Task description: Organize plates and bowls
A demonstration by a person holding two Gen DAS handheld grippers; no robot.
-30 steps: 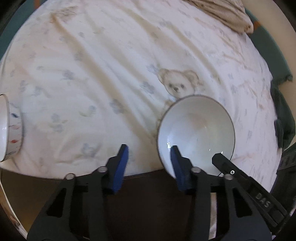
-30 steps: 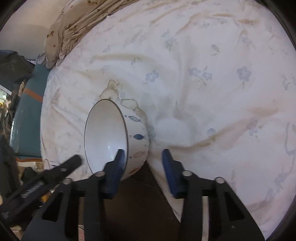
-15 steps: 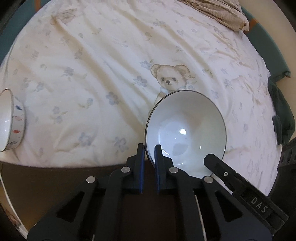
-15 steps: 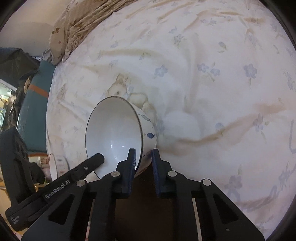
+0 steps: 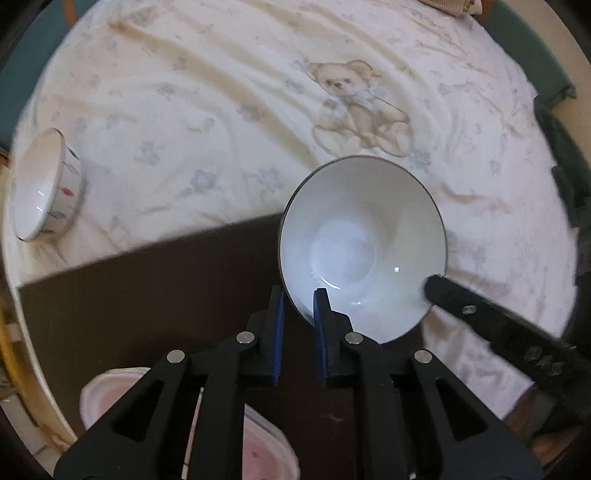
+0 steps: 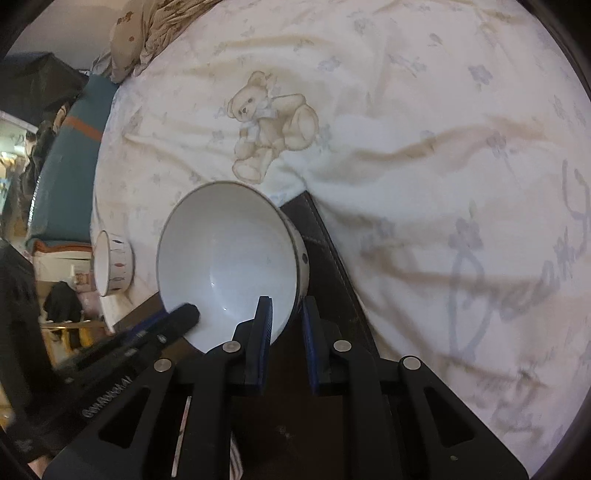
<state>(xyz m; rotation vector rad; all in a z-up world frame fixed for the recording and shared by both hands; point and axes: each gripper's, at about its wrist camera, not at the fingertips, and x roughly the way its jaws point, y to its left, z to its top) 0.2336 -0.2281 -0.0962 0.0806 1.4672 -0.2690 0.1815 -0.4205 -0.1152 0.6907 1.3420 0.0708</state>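
A white bowl (image 5: 362, 247) with a thin dark rim hangs tilted between both grippers, over the edge where the bear-print sheet (image 5: 221, 110) meets a dark surface (image 5: 147, 295). My left gripper (image 5: 299, 299) has the bowl's near rim between its blue pads; its jaws are opening slightly while the pads still touch the rim. In the right wrist view the same bowl (image 6: 225, 258) shows blue marks on its outside, and my right gripper (image 6: 286, 308) is shut on its rim. A second, smaller bowl (image 5: 40, 192) with painted marks lies on its side at the sheet's left edge.
The dark leather-like surface (image 6: 325, 258) runs under the grippers. A pink and white container (image 5: 110, 398) sits at the lower left. A patterned pillow (image 6: 147, 33) lies at the far end of the sheet. Teal fabric (image 6: 66, 158) borders the bed.
Both grippers closed on the white bowl's rim, one on each side. The bowl has since been lifted and carried back from the bear print to above the dark surface.
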